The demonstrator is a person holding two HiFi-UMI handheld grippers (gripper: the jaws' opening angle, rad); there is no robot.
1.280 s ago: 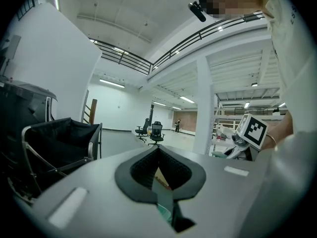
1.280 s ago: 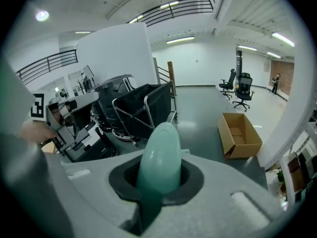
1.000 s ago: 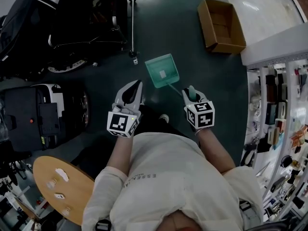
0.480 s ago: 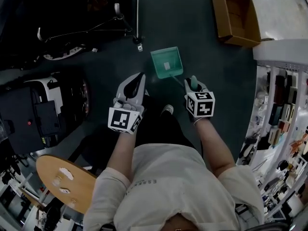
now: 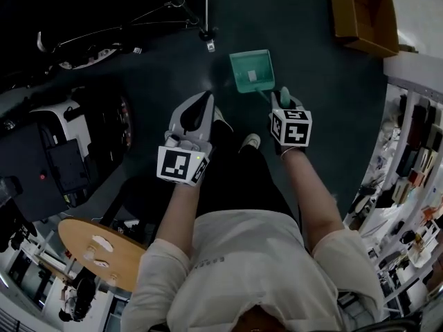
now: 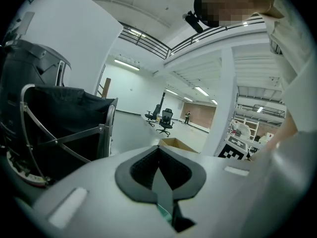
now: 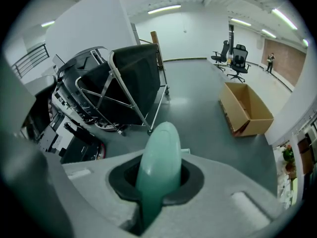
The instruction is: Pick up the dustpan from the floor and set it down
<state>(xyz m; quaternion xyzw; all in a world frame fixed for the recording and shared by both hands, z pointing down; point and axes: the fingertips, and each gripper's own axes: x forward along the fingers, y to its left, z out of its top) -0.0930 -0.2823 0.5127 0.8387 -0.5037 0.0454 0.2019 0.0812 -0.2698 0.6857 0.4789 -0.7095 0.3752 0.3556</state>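
The green dustpan point(image 5: 250, 71) lies ahead of my feet over the dark floor; whether it touches the floor I cannot tell. Its thin handle runs back to my right gripper point(image 5: 282, 97), which is shut on the rounded handle end. In the right gripper view the green handle point(image 7: 159, 157) stands up between the dark pads of the right gripper point(image 7: 157, 182). My left gripper point(image 5: 201, 101) hangs to the left of the pan, apart from it. Seen in its own view, the left gripper point(image 6: 159, 175) has its pads closed together with nothing in them.
A cardboard box point(image 5: 363, 12) lies open at the far right, also seen as the box point(image 7: 246, 108). A black folding cart point(image 7: 124, 83) stands at the far left, a dark machine point(image 5: 48, 158) left. A round wooden table point(image 5: 104, 251) is behind me, shelves point(image 5: 415, 158) right.
Both grippers have sunk toward the floor and moved forward. The dustpan has gone along in the right gripper. The left gripper stays shut and empty.
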